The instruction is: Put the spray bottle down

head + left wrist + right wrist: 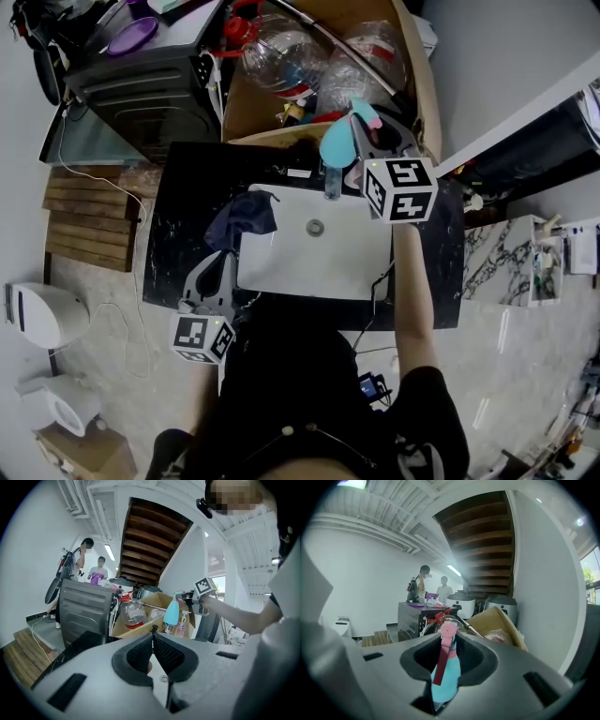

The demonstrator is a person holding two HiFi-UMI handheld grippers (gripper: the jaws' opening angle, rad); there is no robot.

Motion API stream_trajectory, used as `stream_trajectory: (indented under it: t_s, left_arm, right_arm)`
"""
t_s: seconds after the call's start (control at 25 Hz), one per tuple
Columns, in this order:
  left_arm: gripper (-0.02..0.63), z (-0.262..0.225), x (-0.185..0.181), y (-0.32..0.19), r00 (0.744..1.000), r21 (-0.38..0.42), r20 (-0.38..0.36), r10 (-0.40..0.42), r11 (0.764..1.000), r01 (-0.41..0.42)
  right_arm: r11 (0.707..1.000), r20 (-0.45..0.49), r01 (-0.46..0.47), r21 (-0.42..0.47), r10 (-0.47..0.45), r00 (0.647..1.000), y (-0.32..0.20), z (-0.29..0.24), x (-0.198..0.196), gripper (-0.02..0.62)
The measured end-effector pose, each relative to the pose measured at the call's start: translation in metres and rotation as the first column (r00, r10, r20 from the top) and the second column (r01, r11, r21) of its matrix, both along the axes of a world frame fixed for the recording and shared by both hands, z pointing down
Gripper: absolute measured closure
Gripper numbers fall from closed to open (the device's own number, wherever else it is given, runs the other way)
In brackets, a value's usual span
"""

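Observation:
A teal spray bottle (pixel 335 147) with a pink trigger is at the back edge of the white sink (pixel 281 272). My right gripper (pixel 361 131) is shut on its neck just below the head. In the right gripper view the bottle (pixel 445 672) fills the gap between the jaws, with the pink trigger lever in front. In the left gripper view the bottle (pixel 171 611) hangs upright from the right gripper (pixel 187 595); I cannot tell whether its base touches the counter. My left gripper (pixel 225 267) sits at the sink's near left corner, shut (pixel 153 637) with nothing in it.
A dark blue cloth (pixel 246 217) lies over the sink's left rim. A small pump bottle (pixel 332 183) stands behind the sink on the black countertop (pixel 187 206). A cardboard box (pixel 412 66) of plastic bottles and a black appliance (pixel 141 84) lie beyond. Two people stand far off.

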State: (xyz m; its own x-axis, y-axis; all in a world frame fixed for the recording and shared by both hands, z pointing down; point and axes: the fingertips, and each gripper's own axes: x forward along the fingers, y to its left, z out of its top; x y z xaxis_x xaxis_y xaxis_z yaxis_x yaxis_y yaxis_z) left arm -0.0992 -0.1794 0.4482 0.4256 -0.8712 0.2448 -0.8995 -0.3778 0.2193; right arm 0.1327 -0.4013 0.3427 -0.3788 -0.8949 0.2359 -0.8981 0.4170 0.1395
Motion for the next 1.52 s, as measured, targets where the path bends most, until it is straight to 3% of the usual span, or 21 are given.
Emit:
stream_trajectory:
  t_s: [0.52, 0.68, 0.92, 1.08, 1.24, 1.52]
  left_arm:
    - [0.597, 0.001, -0.007, -0.003, 1.0, -0.003, -0.005, -0.021, 1.0, 0.021]
    - [0.596, 0.002, -0.008, -0.004, 1.0, -0.005, -0.006, -0.02, 1.0, 0.02]
    - [0.596, 0.001, -0.005, -0.005, 1.0, -0.004, -0.009, -0.012, 1.0, 0.012]
    - [0.597, 0.002, -0.004, -0.005, 1.0, -0.006, -0.008, -0.011, 1.0, 0.011]
    - [0.597, 0.003, -0.005, -0.004, 1.0, -0.004, -0.009, -0.014, 1.0, 0.014]
    - [0.597, 0.002, -0.011, -0.003, 1.0, -0.007, -0.005, -0.028, 1.0, 0.028]
  right_arm:
    - [1.0, 0.007, 0.014, 0.016, -0.014, 1.0, -0.01, -0.001, -0.006, 0.496]
    - [0.999, -0.001, 0.035, -0.004, -0.035, 0.999, -0.008, 0.003, -0.008, 0.39]
    - [0.999, -0.022, 0.04, -0.028, -0.041, 0.999, -0.007, 0.009, -0.007, 0.359]
    - [0.999, -0.025, 0.039, -0.028, -0.04, 0.999, -0.007, 0.01, -0.005, 0.365]
    - [1.0, -0.053, 0.019, -0.001, -0.019, 0.998, -0.01, 0.008, -0.004, 0.465]
    - [1.0, -0.04, 0.027, 0.009, -0.027, 0.999, -0.013, 0.006, -0.011, 0.474]
